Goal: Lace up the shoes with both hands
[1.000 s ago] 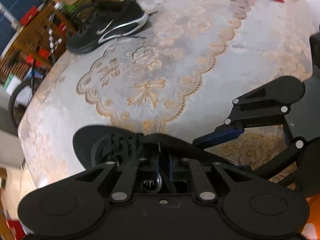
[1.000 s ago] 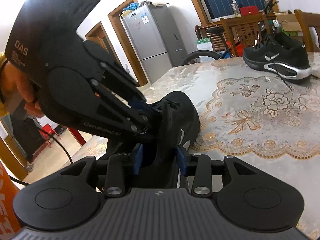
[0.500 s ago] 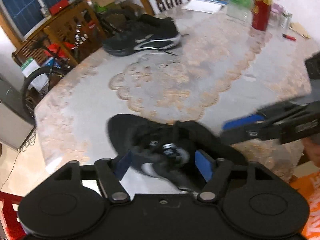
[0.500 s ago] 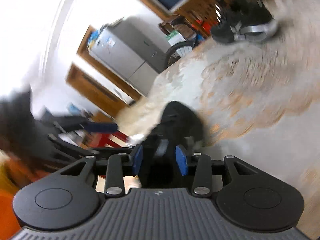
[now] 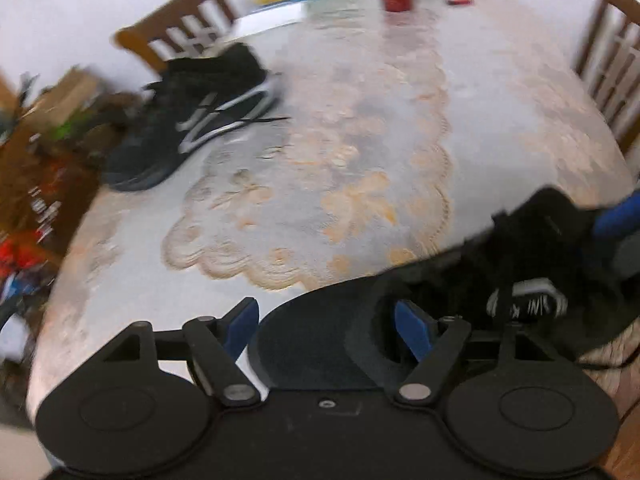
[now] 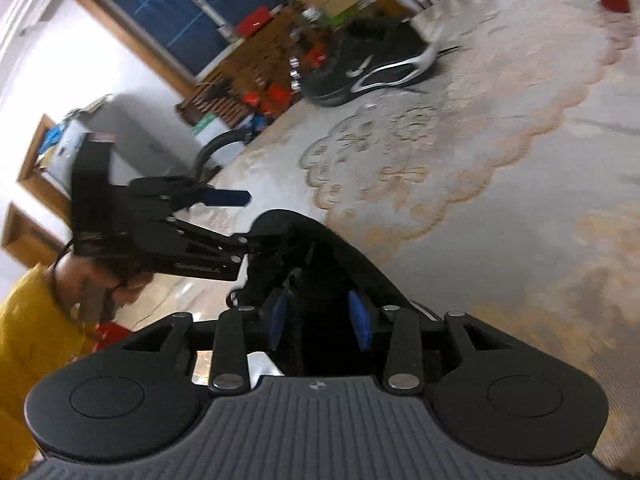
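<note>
- Near shoe (image 5: 460, 292) sits at the table (image 5: 360, 140) edge; far shoe (image 5: 192, 116) well apart, one lace trailing loose.
- Left tongs (image 5: 326, 322) spread wide, holding nothing, straddling the near shoe's toe.
- Right tongs (image 6: 318, 320) part-spread around the collar; grip unclear.
- Step, as judged: handling the near shoe. Lace ends are too blurred to place; they need finding before threading.

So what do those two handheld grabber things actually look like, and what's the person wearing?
Both are matte black. The left gripper and right gripper have hinged bars with silver rivets, round side discs and blue finger pads. The right one has a ribbed grey body. The person wears a yellow sleeve.
</note>
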A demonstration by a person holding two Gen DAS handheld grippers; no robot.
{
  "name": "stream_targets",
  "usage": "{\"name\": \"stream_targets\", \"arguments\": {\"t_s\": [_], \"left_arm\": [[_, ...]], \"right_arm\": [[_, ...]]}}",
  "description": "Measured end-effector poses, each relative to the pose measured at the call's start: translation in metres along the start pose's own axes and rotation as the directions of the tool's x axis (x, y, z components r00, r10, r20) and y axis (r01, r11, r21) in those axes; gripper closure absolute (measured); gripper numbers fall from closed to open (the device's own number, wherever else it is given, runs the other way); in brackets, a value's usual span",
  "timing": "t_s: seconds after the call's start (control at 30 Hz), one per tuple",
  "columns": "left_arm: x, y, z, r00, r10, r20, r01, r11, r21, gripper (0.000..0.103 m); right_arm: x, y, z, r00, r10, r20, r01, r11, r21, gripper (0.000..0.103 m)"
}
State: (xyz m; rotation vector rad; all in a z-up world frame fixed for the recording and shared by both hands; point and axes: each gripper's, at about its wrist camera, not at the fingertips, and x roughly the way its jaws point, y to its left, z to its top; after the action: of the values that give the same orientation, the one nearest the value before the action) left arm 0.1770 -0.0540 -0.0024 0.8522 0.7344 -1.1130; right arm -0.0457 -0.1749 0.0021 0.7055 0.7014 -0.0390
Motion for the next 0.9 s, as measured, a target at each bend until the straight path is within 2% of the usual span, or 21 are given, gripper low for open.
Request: {"name": "stream_targets", "arguments": {"t_s": [0.07,0.17,0.3,0.37,0.43,0.53,0.63,0.7,0.73,0.8,0.9], "left_arm": [[0.008,0.005,-0.001,0.998,-0.053,-0.014,0.053,0.998,0.013,0.029],[0.021,0.012,-0.003,0.991,-0.132,-0.037,0.133,0.991,0.03,0.029],[0.015,-0.003,-0.012,0.986,-0.141,-0.094,0.145,0.989,0.036,0.029],[0.011,-0.01,-0.023,0.973,-0.188,-0.136,0.191,0.982,0.005,0.029],[0.001,-0.029,-0.035,0.961,-0.241,-0.137,0.239,0.97,-0.033,0.029],[-0.013,-0.056,-0.049,0.969,-0.225,-0.099,0.215,0.972,-0.096,0.028],[-0.024,-0.074,-0.059,0.986,-0.15,-0.072,0.135,0.973,-0.185,0.026],[-0.033,-0.085,-0.062,0.996,-0.065,-0.06,0.049,0.972,-0.23,0.026],[-0.037,-0.09,-0.063,0.998,-0.023,-0.059,0.007,0.967,-0.254,0.026],[-0.043,-0.099,-0.064,0.997,0.043,-0.068,-0.062,0.949,-0.31,0.026],[-0.044,-0.109,-0.063,0.989,0.123,-0.088,-0.147,0.917,-0.37,0.025]], "right_arm": [[-0.01,0.006,-0.003,0.999,-0.049,0.002,0.049,0.998,-0.041,0.069],[-0.008,0.019,-0.004,0.996,-0.093,-0.01,0.089,0.976,-0.196,0.069],[0.014,0.017,0.005,0.991,-0.135,0.01,0.129,0.921,-0.367,0.071],[0.019,0.006,0.018,0.995,-0.103,-0.01,0.091,0.911,-0.403,0.072],[0.024,-0.005,0.031,0.997,-0.071,-0.031,0.05,0.898,-0.437,0.07],[0.033,-0.013,0.047,0.985,-0.02,-0.173,-0.067,0.874,-0.482,0.061],[0.033,-0.016,0.053,0.971,0.01,-0.238,-0.139,0.834,-0.533,0.06],[0.033,-0.017,0.057,0.959,0.027,-0.281,-0.187,0.805,-0.563,0.058],[0.033,-0.018,0.059,0.953,0.034,-0.302,-0.211,0.789,-0.577,0.058],[0.034,-0.024,0.065,0.938,0.076,-0.338,-0.266,0.783,-0.563,0.058],[0.031,-0.034,0.073,0.917,0.143,-0.372,-0.332,0.789,-0.516,0.058]]}}
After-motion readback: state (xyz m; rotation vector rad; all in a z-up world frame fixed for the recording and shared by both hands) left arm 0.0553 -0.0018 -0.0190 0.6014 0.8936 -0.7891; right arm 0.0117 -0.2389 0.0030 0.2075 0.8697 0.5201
